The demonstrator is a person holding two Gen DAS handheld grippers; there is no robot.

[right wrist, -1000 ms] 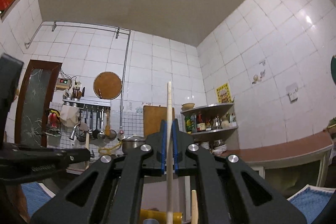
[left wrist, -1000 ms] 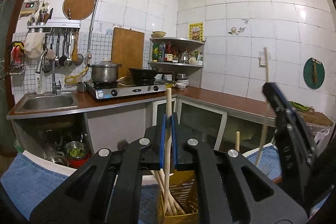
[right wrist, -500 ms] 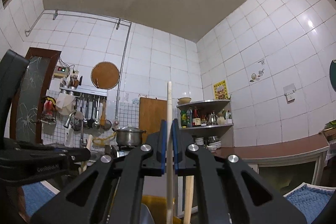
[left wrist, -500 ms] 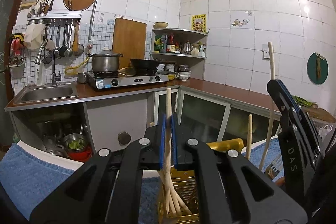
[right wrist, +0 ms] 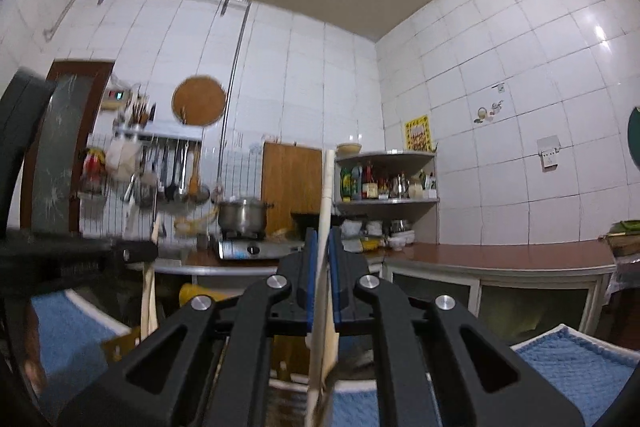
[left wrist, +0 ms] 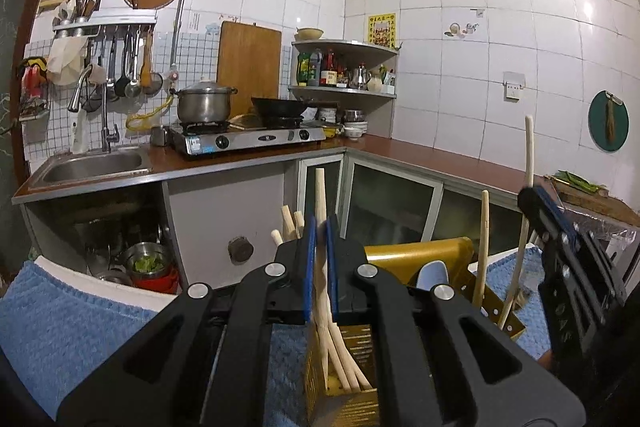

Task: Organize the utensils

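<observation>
In a tiled kitchen, the left tool point(left wrist: 319, 267) is pinching a pale wooden chopstick point(left wrist: 320, 199) between its blue pads point(left wrist: 308, 267), the stick standing nearly upright with its lower end reaching down into a yellow slotted utensil holder point(left wrist: 416, 259) just beyond the tool. Inside that holder, several more wooden sticks point(left wrist: 340, 355) are leaning together in the near compartment — a white spoon point(left wrist: 430, 273) is sitting in a farther one. At right, the right tool point(right wrist: 320, 267) is likewise clamping a second chopstick point(right wrist: 326, 195), held upright with its lower end dropping toward the holder's right side. Blue towels point(left wrist: 60, 323) are covering the tabletop around the holder. In the far background, a steel pot point(left wrist: 204, 103) is resting on a gas stove point(left wrist: 248, 137) beside a sink point(left wrist: 92, 165).
</observation>
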